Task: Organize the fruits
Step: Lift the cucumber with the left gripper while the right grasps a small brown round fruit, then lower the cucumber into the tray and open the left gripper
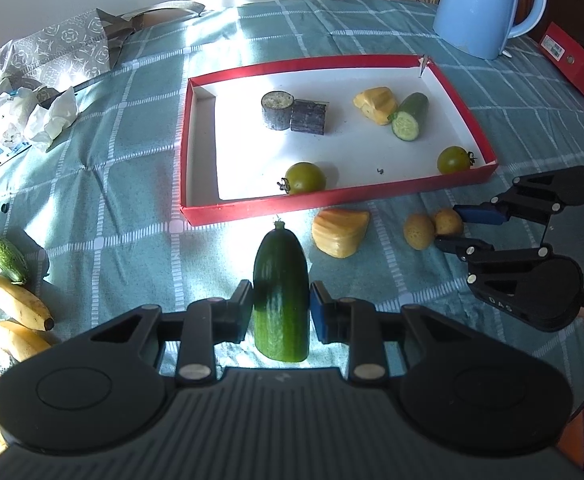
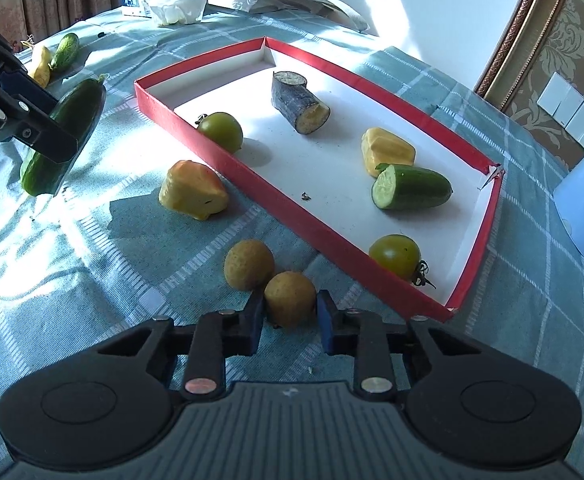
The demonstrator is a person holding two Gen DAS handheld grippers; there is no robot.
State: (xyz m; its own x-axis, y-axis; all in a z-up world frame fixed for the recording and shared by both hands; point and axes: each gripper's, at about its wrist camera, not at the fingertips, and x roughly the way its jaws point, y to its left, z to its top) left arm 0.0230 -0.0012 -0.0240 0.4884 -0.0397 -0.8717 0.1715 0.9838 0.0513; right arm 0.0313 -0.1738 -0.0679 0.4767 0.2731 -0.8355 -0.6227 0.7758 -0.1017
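Note:
My left gripper (image 1: 281,311) is shut on a green cucumber half (image 1: 281,292), held just above the cloth in front of the red-walled tray (image 1: 332,205); it also shows in the right wrist view (image 2: 65,136). My right gripper (image 2: 289,312) has its jaws around a small round yellow-brown fruit (image 2: 290,298) on the cloth; its pads look in contact with it. A second such fruit (image 2: 249,264) lies beside it. A yellow fruit piece (image 2: 193,190) lies outside the tray. Inside lie a cucumber half (image 2: 412,187), two green tomatoes (image 2: 395,256), a yellow piece (image 2: 388,151) and a dark cut piece (image 2: 298,101).
A blue kettle (image 1: 486,4) stands behind the tray, with a red box (image 1: 572,64) to its right. Bananas (image 1: 16,300) and a small cucumber (image 1: 3,256) lie at the left. Tissues and a patterned bag (image 1: 52,60) sit at the far left of the checked cloth.

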